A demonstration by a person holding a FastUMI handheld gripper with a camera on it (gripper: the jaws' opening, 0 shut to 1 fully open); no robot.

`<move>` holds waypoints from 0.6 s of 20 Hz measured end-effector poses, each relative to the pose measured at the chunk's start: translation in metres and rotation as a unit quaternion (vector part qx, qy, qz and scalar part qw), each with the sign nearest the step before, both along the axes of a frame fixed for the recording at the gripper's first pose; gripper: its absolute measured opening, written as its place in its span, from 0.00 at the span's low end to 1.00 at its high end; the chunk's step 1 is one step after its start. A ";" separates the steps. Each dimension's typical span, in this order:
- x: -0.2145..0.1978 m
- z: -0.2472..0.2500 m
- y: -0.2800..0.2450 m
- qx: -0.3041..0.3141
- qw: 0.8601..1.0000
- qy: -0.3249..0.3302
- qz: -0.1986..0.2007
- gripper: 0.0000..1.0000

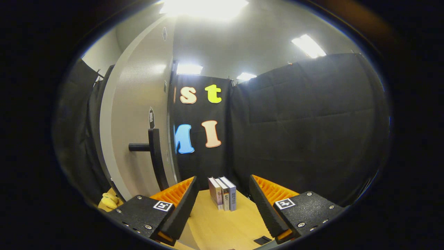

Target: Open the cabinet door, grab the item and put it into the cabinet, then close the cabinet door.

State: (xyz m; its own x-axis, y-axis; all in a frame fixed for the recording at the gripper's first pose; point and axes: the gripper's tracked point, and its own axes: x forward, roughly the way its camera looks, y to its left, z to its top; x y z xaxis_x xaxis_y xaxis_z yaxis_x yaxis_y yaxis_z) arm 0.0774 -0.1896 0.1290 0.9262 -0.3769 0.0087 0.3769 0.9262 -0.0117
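In the gripper view, the gripper (223,198) has its fingers spread wide apart, holding nothing. Three books (222,193) stand upright on the wooden table (215,225), just ahead between the fingers. Left of the books stands the grey cabinet door (138,121) with its dark handle (152,152).

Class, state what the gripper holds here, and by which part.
Nothing is held: the gripper has its fingers spread open, with the books standing beyond them.

Three books (222,193) stand upright on the table (215,225), just ahead of the fingers; cabinet door (138,114) apparently left.
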 end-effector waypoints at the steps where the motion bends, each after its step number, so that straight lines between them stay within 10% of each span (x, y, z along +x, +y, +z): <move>1: 0.002 0.000 0.015 0.000 1.000 0.001 0.017 0.91; 12: 0.041 -0.007 0.126 0.000 0.991 0.004 0.130 0.91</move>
